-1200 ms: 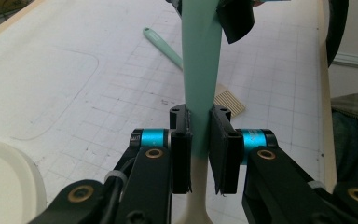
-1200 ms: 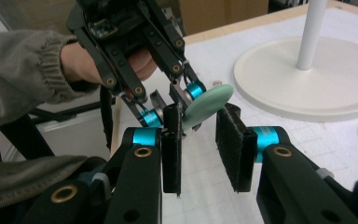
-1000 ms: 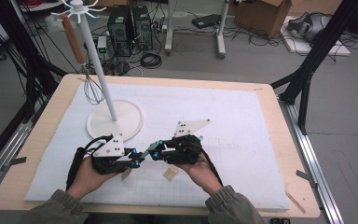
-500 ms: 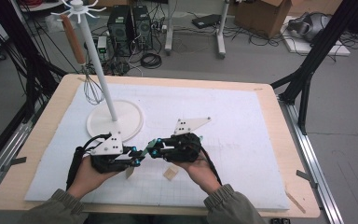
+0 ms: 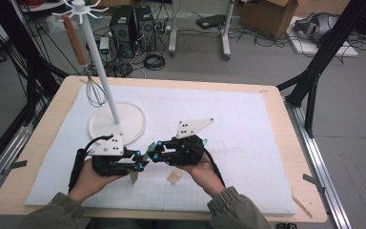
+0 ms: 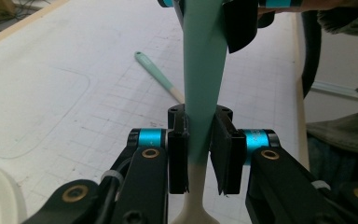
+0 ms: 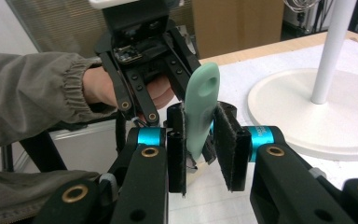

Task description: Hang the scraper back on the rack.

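In the high view, both hands are resting low in the frame on a white gridded mat covering the wooden bench (image 5: 286, 143). The left tool (image 5: 140, 160) and the right tool (image 5: 151, 155) are pointing at each other, tips nearly meeting just left of centre. Forearms in olive sleeves are coming up from the bottom edge, wrists level. A small pale paddle end is hanging below the tools, and a wooden block (image 5: 174, 177) is lying just to its right. In the upper left, a white stand (image 5: 117, 125) with a round base is carrying a wire whisk (image 5: 94, 90) on a brown handle.

In the left gripper view, the left tool (image 6: 200, 156) is closing narrowly around a mint-green spatula (image 6: 203, 84), smooth and tapered, cream at its lower end. The pads are sitting against its sides. Its long axis is running straight up the frame to the other tool at the top edge. A second mint-handled utensil (image 6: 156, 74) is lying on the mat, slanting toward the upper left.

In the right gripper view, the right tool (image 7: 200, 144) is holding the spatula's rounded handle end (with its oval hanging hole) between felt-like black pads, the left pad touching, the right just beside it.
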Demonstrator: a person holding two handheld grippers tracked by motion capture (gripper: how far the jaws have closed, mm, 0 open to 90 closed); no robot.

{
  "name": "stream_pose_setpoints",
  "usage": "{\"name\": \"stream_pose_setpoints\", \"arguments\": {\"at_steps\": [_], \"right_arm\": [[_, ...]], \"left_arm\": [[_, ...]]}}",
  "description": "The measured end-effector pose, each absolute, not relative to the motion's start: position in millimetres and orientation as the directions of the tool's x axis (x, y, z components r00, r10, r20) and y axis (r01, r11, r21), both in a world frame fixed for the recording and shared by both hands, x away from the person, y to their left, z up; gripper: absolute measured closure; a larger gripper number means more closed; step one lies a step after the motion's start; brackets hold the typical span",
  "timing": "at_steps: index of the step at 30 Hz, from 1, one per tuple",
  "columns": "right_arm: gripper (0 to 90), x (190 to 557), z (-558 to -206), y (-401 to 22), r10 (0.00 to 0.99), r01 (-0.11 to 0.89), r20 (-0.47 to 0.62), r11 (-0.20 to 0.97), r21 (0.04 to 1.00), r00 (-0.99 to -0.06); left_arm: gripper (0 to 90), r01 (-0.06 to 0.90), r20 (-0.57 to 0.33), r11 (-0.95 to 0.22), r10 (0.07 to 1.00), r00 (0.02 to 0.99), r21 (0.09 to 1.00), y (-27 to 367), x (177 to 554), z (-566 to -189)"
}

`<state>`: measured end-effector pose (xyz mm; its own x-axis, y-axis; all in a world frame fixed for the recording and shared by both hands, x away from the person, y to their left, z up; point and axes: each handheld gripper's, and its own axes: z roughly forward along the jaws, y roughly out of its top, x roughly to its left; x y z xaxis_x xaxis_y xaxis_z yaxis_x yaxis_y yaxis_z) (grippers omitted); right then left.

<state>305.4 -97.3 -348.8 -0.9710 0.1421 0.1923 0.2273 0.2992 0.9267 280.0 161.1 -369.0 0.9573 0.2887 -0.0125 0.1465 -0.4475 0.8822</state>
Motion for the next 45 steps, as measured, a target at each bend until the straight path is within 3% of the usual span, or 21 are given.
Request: {"name": "stream_pose_setpoints", "arguments": {"at_steps": [8,16,21,31,36,40,43,45], "right_arm": [[72.3,304.8,-344.5,-93.8,0.198,0.216,0.159,0.308,0.927,-0.967],[81.0,306.5,-342.6,-94.7,0.120,0.201,0.173,0.297,0.933,-0.978],[81.2,305.6,-342.1,-92.9,0.125,0.183,0.152,0.298,0.937,-0.980],[81.1,303.0,-340.4,-89.3,0.127,0.159,0.125,0.301,0.940,-0.984],[81.6,303.1,-339.8,-89.9,0.111,0.153,0.125,0.290,0.945,-0.986],[81.5,303.3,-339.4,-90.7,0.105,0.158,0.133,0.284,0.946,-0.986],[79.4,302.7,-339.1,-91.1,0.113,0.154,0.127,0.284,0.946,-0.986],[71.4,301.6,-337.7,-93.3,0.147,0.141,0.103,0.281,0.949,-0.984]], "left_arm": [[78.4,0.151,0.015,-0.454,0.341,0.940,0.878,159.7,278.2,-368.3],[74.9,0.174,-0.064,-0.401,0.273,0.960,0.899,167.5,280.0,-367.6],[82.4,0.181,-0.061,-0.399,0.295,0.954,0.899,169.2,279.8,-368.0],[83.8,0.181,-0.074,-0.375,0.281,0.957,0.909,169.0,278.9,-366.8],[80.4,0.188,-0.088,-0.379,0.267,0.960,0.906,170.3,279.3,-368.3],[83.4,0.188,-0.088,-0.381,0.264,0.961,0.905,168.9,278.9,-369.8],[84.1,0.193,-0.093,-0.370,0.272,0.958,0.908,168.5,279.2,-369.4],[84.2,0.196,-0.097,-0.355,0.276,0.956,0.914,170.1,279.9,-368.8]]}}
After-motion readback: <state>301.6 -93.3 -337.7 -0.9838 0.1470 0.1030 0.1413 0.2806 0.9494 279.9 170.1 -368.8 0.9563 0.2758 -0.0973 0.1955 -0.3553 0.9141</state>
